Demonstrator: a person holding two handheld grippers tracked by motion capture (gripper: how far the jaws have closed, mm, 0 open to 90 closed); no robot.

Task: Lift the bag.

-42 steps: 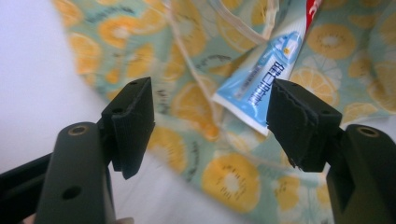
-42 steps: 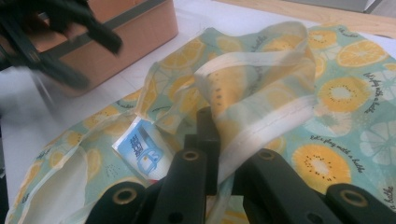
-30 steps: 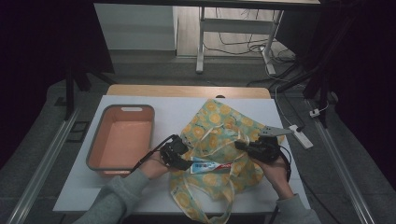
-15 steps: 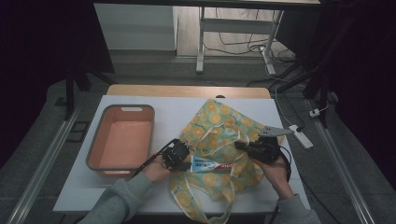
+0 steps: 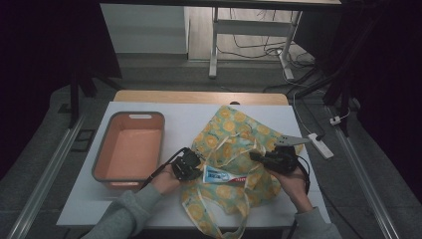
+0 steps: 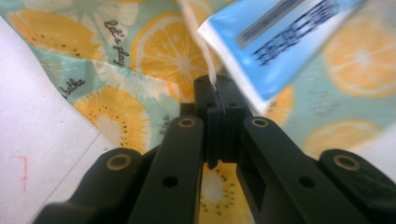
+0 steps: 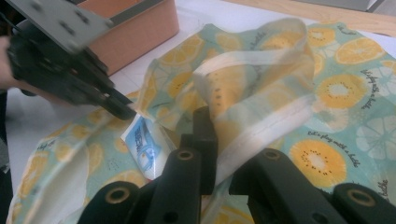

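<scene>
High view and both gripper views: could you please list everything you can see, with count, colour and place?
tote bag: one, pale green with orange slices, lying right of centre on the table
toothpaste tube: one, white and blue, on the bag at its opening
basin: one, orange with a grey rim, left on the table
table: one, white
power strip: one, white, beside the table's right edge
left gripper: black, shut on the tube's flat end
right gripper: black, shut on the bag's strap

The bag point(image 5: 234, 144) is pale teal printed with yellow-orange citrus slices and has cream straps; the tube point(image 5: 221, 176) white and blue; the basin point(image 5: 128, 149) orange, grey-rimmed; the table point(image 5: 184, 117) white.
</scene>
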